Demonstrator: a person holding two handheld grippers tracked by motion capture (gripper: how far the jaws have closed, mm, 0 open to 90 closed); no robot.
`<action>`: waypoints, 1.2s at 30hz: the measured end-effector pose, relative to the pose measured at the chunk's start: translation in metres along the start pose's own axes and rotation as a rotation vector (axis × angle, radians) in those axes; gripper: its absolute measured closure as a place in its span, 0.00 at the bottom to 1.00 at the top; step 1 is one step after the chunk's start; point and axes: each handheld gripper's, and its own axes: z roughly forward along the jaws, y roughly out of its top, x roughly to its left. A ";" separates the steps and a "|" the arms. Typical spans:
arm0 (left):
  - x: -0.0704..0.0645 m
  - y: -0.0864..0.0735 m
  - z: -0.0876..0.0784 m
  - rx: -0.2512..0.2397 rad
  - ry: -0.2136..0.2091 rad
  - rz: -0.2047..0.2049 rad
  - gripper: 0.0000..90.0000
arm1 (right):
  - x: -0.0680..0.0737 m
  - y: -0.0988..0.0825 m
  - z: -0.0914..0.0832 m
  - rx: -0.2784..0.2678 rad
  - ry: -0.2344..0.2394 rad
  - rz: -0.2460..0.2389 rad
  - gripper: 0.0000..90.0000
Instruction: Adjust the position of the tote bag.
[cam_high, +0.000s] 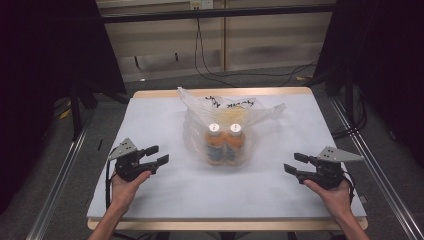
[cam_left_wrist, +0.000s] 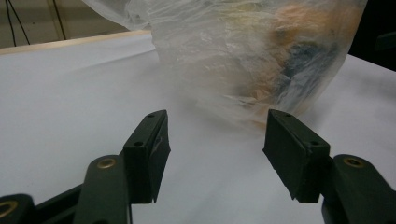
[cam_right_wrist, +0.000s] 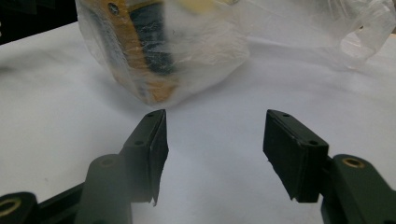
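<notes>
1. The bag (cam_high: 225, 127), clear plastic, sits at the centre of the frame in the high view, on the white desk (cam_high: 150, 195). Two bottles (cam_high: 224, 145) stand upright inside it, side by side and touching, caps up; something yellow lies behind them in the bag.
2. The bag's mouth slumps open toward the upper right, loose film spreading on the desk. It likely needs gathering or lifting from both sides, which would explain why the hands flank it.
3. The left claw (cam_high: 156, 155), at lower left, points toward the bag. Its jaws stand partly apart with nothing between them.
4. The right claw (cam_high: 296, 164), at lower right, mirrors it: jaws partly apart, empty, aimed at the bag.
5. Bare desk lies between each claw and the bag, so nothing blocks either approach. Cables (cam_high: 210, 70) run across the floor past the desk's far edge, well apart from the work.
</notes>
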 end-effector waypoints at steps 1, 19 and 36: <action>0.000 0.001 0.002 0.005 0.004 0.002 0.45 | -0.002 0.001 -0.001 -0.006 0.006 0.009 0.43; 0.004 0.029 0.022 -0.002 -0.051 0.018 0.49 | -0.015 0.032 0.023 -0.038 0.020 0.011 0.39; 0.017 0.067 0.051 -0.032 -0.077 0.026 0.43 | -0.035 0.059 0.044 -0.031 0.008 0.011 0.34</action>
